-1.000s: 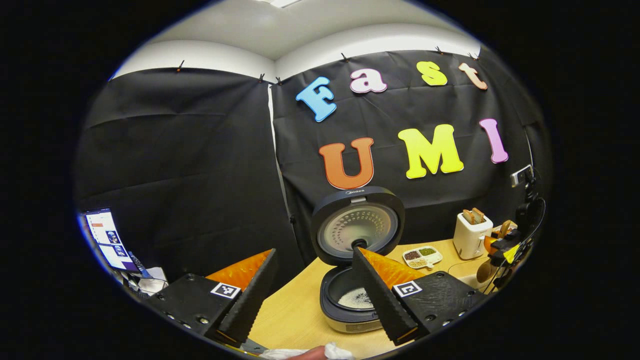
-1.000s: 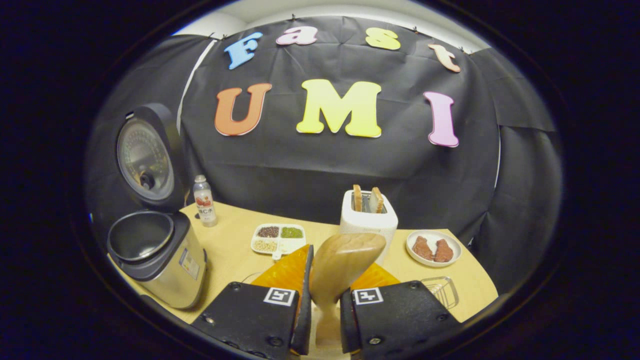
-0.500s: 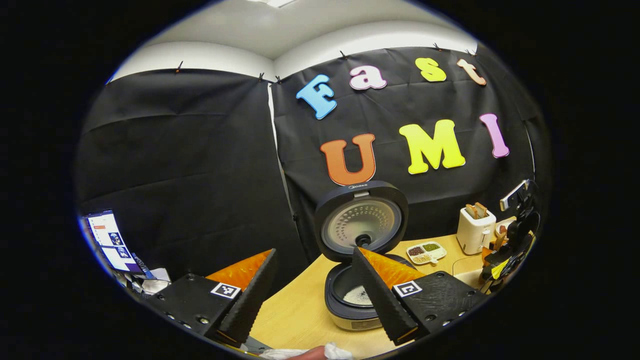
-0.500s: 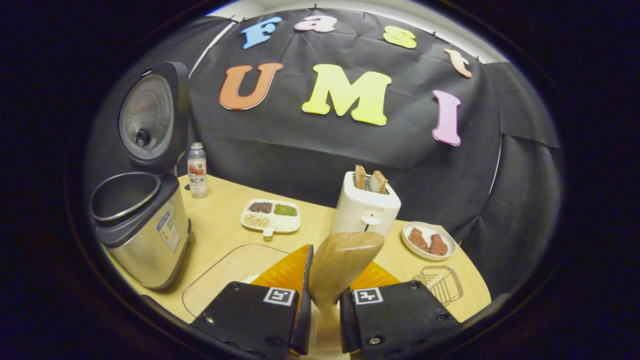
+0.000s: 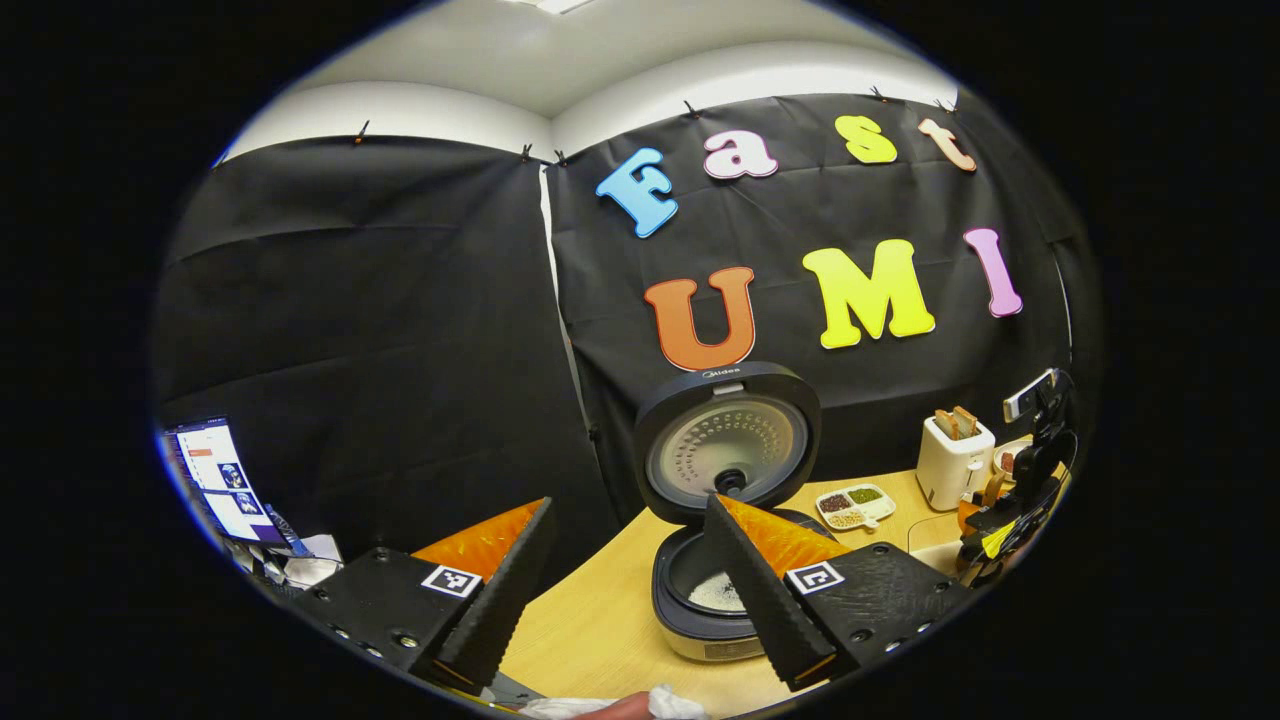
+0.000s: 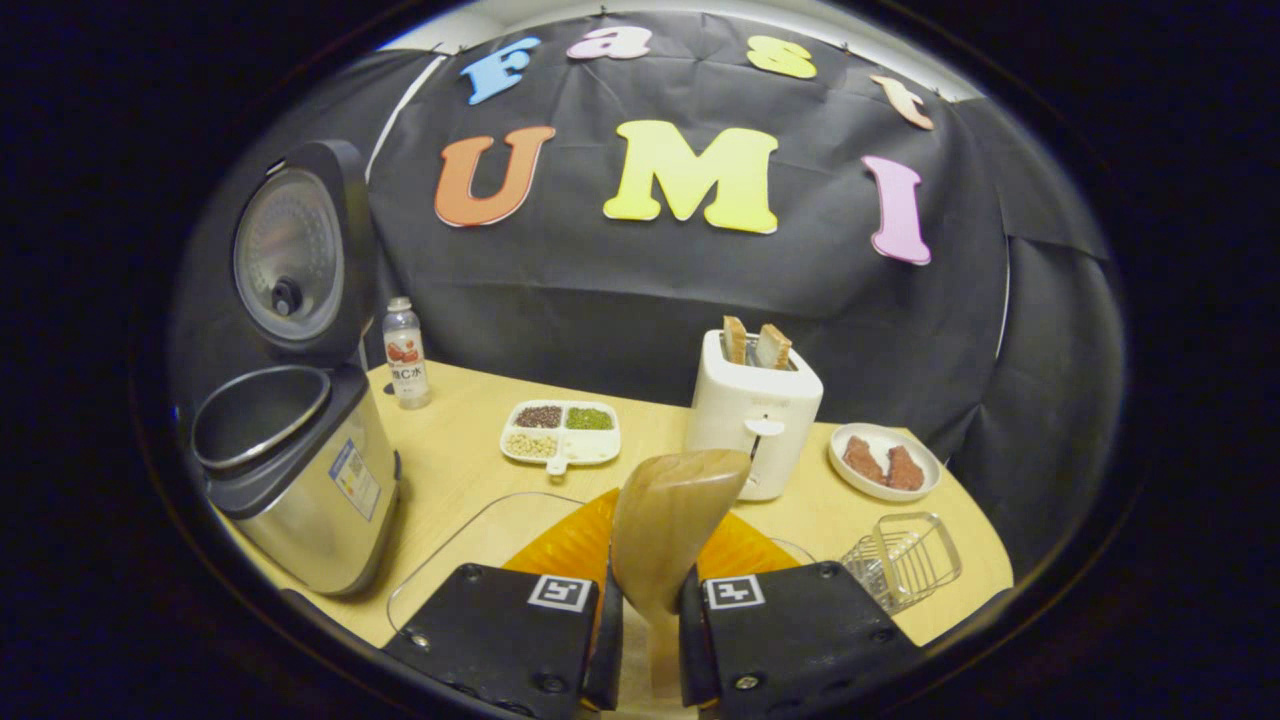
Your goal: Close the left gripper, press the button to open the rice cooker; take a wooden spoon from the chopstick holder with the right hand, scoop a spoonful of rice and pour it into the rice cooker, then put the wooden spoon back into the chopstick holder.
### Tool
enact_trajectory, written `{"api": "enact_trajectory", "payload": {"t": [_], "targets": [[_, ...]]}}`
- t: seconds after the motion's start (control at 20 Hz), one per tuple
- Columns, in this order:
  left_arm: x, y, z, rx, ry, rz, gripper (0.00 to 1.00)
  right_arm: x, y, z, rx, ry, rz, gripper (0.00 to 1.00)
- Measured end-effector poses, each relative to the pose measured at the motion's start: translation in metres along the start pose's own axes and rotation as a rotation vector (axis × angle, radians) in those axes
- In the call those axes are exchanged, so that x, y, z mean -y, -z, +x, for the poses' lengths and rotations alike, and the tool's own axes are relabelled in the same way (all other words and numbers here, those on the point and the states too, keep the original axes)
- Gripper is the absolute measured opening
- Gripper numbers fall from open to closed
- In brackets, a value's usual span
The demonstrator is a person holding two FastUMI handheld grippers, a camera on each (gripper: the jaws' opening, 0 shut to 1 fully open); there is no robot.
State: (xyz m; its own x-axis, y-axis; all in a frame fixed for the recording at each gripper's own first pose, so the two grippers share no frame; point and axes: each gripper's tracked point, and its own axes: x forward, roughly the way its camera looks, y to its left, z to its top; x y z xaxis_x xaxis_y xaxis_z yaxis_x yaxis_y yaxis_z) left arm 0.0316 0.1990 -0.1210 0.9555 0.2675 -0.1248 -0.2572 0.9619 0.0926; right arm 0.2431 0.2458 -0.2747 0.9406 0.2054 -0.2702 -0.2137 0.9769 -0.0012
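The rice cooker (image 5: 712, 600) stands open on the wooden table, lid (image 5: 727, 440) upright, with white rice (image 5: 716, 592) in its pot. My left gripper (image 5: 628, 505) hovers open and empty in front of it. My right gripper (image 6: 652, 560) is shut on the handle of a wooden spoon (image 6: 672, 515), whose bowl stands up between the fingers. The cooker (image 6: 300, 490) sits to the left of it, and a wire chopstick holder (image 6: 905, 560) to the right. In the left gripper view the right gripper (image 5: 1005, 505) shows at the far right, away from the cooker.
A clear glass dish (image 6: 480, 530) lies just ahead of my right gripper. Behind it are a divided dish of beans (image 6: 562, 432), a white toaster (image 6: 762, 410) with bread, a plate of meat (image 6: 882, 462) and a bottle (image 6: 405, 352). A monitor (image 5: 215, 480) is far left.
My right gripper has carried the spoon away from the cooker toward the right side of the table, bringing the wire holder more into view. My left gripper drew back slightly, still open.
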Motion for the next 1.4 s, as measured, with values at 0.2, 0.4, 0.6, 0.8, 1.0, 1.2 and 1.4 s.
{"api": "enact_trajectory", "payload": {"t": [0.2,0.4,0.6,0.8,1.0,1.2,1.4], "targets": [[-0.004,-0.002,0.001,0.005,-0.007,0.002,0.95,-0.009,0.004,0.001,-0.006,-0.042,0.135,0.28],[-0.006,-0.001,0.001,-0.005,-0.008,0.004,0.95,-0.012,0.006,0.001,-0.011,-0.079,0.332,0.28],[-0.007,-0.003,0.001,-0.006,-0.008,0.003,0.95,-0.004,0.007,0.002,-0.006,-0.096,0.523,0.29],[-0.006,-0.003,0.002,-0.010,-0.005,-0.003,0.95,0.014,0.010,-0.002,0.004,-0.119,0.734,0.28],[-0.007,-0.006,0.002,-0.007,-0.012,-0.002,0.95,0.033,0.018,-0.007,0.031,-0.146,0.941,0.28],[-0.003,-0.008,0.002,0.003,-0.011,0.009,0.95,0.040,0.009,-0.009,0.074,-0.185,1.102,0.28],[-0.003,-0.012,0.002,0.006,-0.011,0.008,0.95,0.053,-0.003,-0.014,0.117,-0.203,1.206,0.28]]}}
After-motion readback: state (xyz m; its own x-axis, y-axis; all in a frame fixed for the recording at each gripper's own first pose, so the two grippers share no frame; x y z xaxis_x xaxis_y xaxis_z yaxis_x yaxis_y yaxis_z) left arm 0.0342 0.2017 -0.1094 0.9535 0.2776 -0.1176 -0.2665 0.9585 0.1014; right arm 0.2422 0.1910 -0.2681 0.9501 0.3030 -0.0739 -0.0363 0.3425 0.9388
